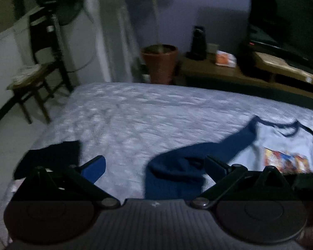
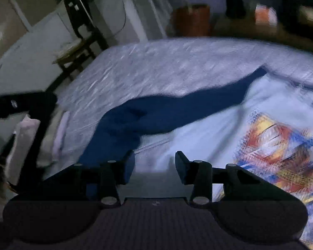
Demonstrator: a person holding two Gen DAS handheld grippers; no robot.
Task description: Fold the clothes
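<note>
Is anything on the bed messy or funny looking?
Yes. The shirt lies spread on the bed, but its dark blue sleeve is bent and bunched near the elbow instead of lying straight. A dark garment also sits crumpled at the bed's near left edge. Nothing looks torn or spilled.

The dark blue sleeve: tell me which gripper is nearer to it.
Right. The right gripper hangs open just by the dark blue sleeve; the left gripper, open, is a little farther back.
</note>
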